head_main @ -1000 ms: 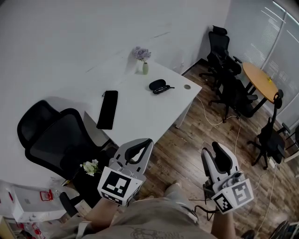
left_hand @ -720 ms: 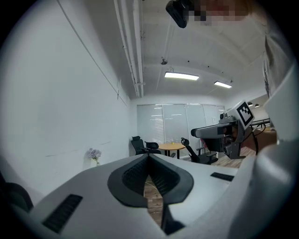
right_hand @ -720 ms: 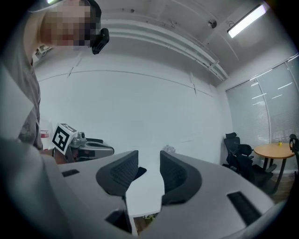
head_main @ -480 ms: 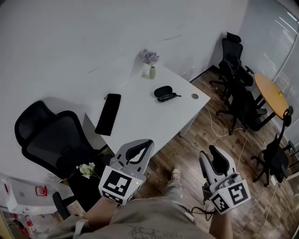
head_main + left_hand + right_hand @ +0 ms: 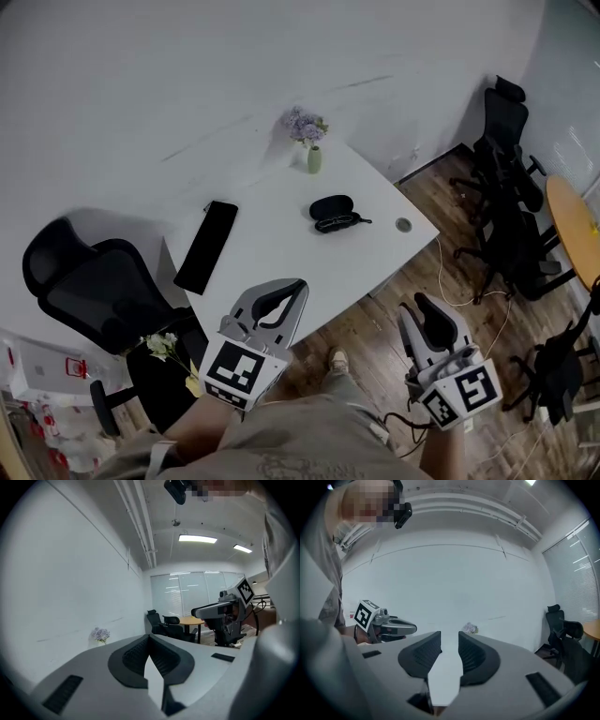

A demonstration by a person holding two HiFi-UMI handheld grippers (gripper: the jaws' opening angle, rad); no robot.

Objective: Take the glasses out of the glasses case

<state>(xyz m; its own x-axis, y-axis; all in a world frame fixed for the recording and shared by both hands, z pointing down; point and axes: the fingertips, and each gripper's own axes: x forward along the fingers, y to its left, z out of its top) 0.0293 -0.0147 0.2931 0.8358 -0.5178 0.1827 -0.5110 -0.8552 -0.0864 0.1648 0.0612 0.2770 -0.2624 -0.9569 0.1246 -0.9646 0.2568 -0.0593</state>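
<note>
Step in hand: the approach, w/ nothing grasped yet. The person stands off the near edge of the table, both tools held low by the body above the wood floor, well apart from the task's things.

Left tool: clenched, tips meeting, nothing btw them. Right tool: jaws apart & closing, nothing btw them either.

The glasses case, black & oval, sits on the far right part of the table, near a round cable hole. The glasses show as a thin dark shape touching the case's near side. It's too small to tell whether they rest in an opened case or lie just outside it. Also on the table: a flat black slab to the left, prob. a keyboard, & a small vase of flowers at the far edge. A black office chair stands left of the table.

Next move, as a judgement: carry both tools fwd over the table to the case. The left one would need to open first if it is to steady the case. The right should arrive w/ jaws wide enough for the frame, then pinch lightly at the bridge or a temple, since thin frames slip & bend. If the lid proves down, it has to be lifted first.
</note>
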